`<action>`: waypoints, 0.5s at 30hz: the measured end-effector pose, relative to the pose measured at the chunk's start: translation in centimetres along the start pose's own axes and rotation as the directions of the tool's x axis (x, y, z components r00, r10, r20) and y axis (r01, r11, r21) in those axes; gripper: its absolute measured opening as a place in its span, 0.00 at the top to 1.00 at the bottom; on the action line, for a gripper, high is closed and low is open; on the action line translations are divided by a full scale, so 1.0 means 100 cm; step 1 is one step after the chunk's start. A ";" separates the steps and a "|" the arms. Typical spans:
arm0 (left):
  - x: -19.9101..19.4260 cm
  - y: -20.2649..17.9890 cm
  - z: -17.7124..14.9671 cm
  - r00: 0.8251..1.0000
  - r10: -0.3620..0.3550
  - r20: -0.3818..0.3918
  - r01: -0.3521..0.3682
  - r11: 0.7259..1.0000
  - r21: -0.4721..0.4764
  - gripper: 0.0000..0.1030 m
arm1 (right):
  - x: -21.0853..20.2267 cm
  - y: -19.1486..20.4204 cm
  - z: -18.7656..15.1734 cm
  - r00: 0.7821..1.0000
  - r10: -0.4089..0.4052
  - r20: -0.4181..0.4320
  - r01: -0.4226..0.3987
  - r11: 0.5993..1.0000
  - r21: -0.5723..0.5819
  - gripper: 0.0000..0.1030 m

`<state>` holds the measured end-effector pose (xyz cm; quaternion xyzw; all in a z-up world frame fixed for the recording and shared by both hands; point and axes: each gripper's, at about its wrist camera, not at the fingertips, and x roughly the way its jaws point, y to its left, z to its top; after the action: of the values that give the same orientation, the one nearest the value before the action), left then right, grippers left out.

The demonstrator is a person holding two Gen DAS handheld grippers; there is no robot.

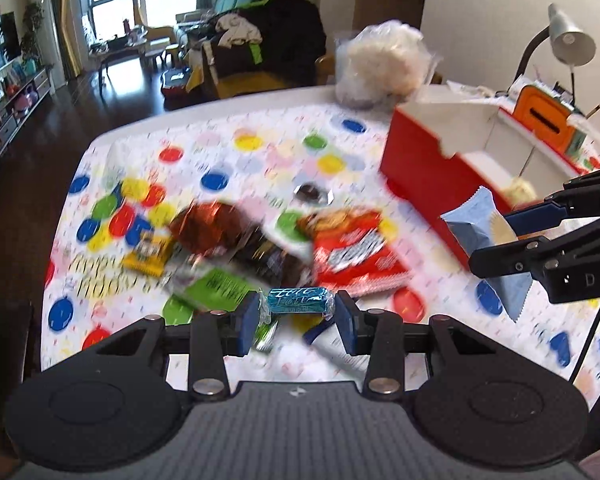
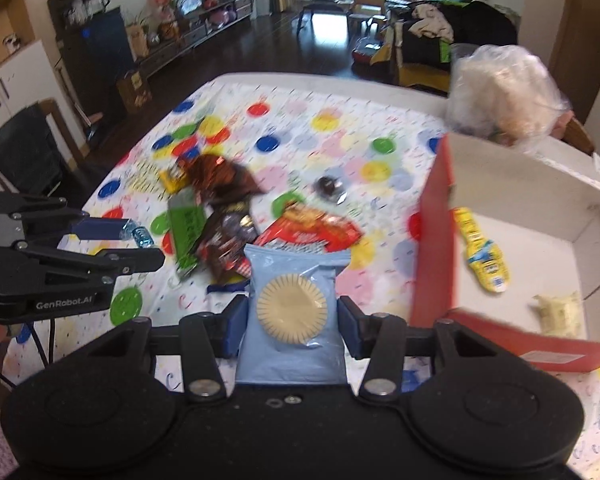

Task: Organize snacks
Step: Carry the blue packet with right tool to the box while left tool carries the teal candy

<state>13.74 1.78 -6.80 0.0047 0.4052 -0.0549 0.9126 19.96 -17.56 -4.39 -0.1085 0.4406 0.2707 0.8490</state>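
My left gripper [image 1: 300,309] is shut on a small teal wrapped candy [image 1: 298,300], held above the snack pile. That pile lies on the dotted tablecloth [image 1: 260,152]: a red bag [image 1: 352,252], a brown bag [image 1: 216,224], a green packet [image 1: 216,288] and a yellow packet [image 1: 148,252]. My right gripper [image 2: 292,316] is shut on a light blue cookie packet [image 2: 296,276], held upright just left of the red box [image 2: 432,248]. The box is open and white inside, with a yellow packet [image 2: 482,256] and a pale packet [image 2: 560,312] in it. Both views are motion-blurred.
A round foil chocolate [image 1: 312,194] lies alone behind the pile. A clear plastic bag [image 1: 380,64] stands at the table's far edge behind the box. A desk lamp [image 1: 568,36] and an orange box [image 1: 544,120] are at the right. A chair [image 2: 24,152] stands left of the table.
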 end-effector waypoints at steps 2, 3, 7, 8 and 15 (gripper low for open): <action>-0.002 -0.009 0.011 1.000 -0.008 0.013 0.008 1.000 0.009 0.61 | -0.008 -0.013 0.004 1.000 -0.005 0.017 0.004 1.000 0.012 0.54; -0.003 -0.014 0.016 1.000 -0.011 0.018 0.011 1.000 0.010 0.61 | -0.011 -0.020 0.006 1.000 -0.011 0.025 0.011 1.000 0.017 0.54; -0.002 -0.035 0.038 0.999 -0.025 0.029 0.025 1.000 0.012 0.61 | -0.022 -0.049 0.012 0.998 -0.030 0.050 0.028 0.999 0.041 0.54; -0.001 -0.041 0.044 0.999 -0.027 0.033 0.027 1.000 0.015 0.61 | -0.025 -0.057 0.013 0.998 -0.033 0.055 0.031 0.998 0.046 0.54; 0.013 -0.085 0.080 0.999 -0.031 0.030 0.029 0.999 0.040 0.61 | -0.032 -0.108 0.019 0.996 -0.058 0.067 0.053 0.996 0.068 0.54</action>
<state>19.61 -7.19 -2.12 0.0159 0.3899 -0.0767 0.9175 25.83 -26.89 -1.28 -0.0832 0.4168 0.2357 0.8740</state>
